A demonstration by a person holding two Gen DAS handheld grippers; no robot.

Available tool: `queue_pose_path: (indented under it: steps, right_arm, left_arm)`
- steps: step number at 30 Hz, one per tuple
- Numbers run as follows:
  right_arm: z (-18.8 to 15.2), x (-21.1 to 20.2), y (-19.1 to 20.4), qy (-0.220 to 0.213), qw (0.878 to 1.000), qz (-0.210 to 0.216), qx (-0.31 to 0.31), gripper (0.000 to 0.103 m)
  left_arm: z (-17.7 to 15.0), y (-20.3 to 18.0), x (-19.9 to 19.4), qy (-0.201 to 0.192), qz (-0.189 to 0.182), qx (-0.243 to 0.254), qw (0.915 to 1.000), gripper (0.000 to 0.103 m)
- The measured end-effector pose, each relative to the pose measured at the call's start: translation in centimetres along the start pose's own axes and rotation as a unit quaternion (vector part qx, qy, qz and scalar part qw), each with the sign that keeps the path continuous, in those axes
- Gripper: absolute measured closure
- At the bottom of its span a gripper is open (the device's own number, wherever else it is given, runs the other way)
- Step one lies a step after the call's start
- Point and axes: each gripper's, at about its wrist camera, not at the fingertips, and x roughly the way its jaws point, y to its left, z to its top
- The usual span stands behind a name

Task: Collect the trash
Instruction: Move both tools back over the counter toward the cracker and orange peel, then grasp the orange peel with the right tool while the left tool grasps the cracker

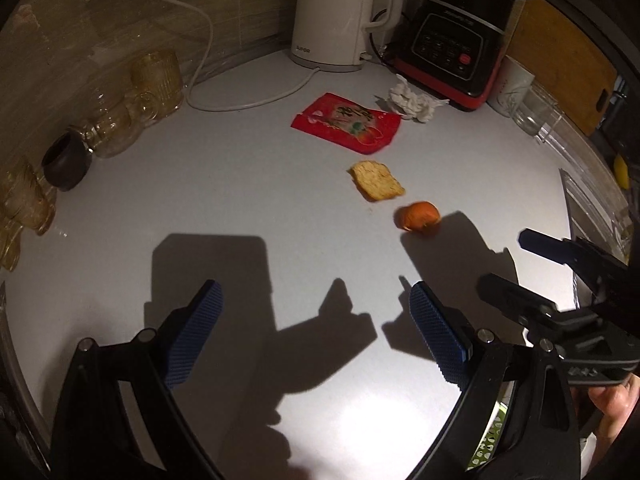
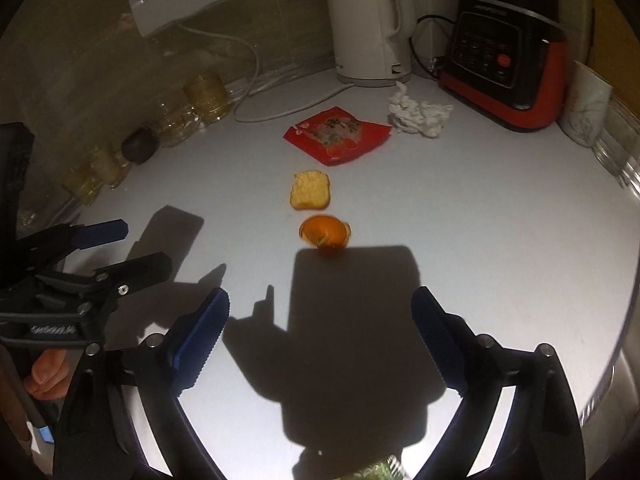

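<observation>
I had both tools over the pale surface (image 1: 120, 240), angled down at it, side by side. Left tool (image 1: 316, 312) stood wide open w/ nothing between its blue pads (image 1: 192, 332). Right tool (image 2: 320, 312) also stood wide, nothing between its pads (image 2: 200, 332), though not quite at full spread. From the left wrist view the right tool (image 1: 508, 256) showed just to the right of mine, a hand (image 1: 612, 408) gripping behind it; from the right wrist view the left tool (image 2: 136, 252) sat to the left, fingers (image 2: 44, 376) on its handle.

Trash lay ahead of both tools in a rough line running away from them. Nearest to the right tool was an orange peel piece (image 2: 324, 234), dead ahead, right at the edge of the tool's shadow. Just beyond it, a bread chunk (image 2: 310, 195), close but apart. Further ahead, a red snack wrapper (image 2: 336, 136) lay flat, and right of that a crumpled white tissue (image 2: 416, 114), near the wrapper's corner. From the left tool the same items sat ahead and off to the right: peel (image 1: 418, 216), bread (image 1: 378, 180), wrapper (image 1: 348, 126), tissue (image 1: 410, 100).

Past the trash, at the back: a white kettle (image 1: 340, 12) w/ its cord, and a black-and-red appliance (image 1: 456, 48) to its right. Amber glassware (image 1: 158, 80) and a small dark pot (image 1: 64, 162) lined the wall ahead-left.
</observation>
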Motion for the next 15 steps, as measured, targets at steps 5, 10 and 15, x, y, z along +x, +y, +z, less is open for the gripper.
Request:
queue_pose_path:
  steps: [5,10,15]
  right_arm:
    - [2.0,4.1,0.4,0.02,1.0,-0.003,-0.014,0.03]
    - [2.7,6.3,0.4,0.034,0.999,-0.005,-0.017,0.045]
    - [2.7,7.1,0.3,0.041,0.999,-0.01,-0.015,0.06]
  left_arm:
    - [1.4,1.4,1.7,0.005,-0.005,-0.011,0.9999,0.013]
    - [1.9,1.9,2.9,0.009,-0.009,-0.019,0.9997,0.013]
    - [2.2,1.9,3.8,0.015,-0.01,-0.021,0.9996,0.013]
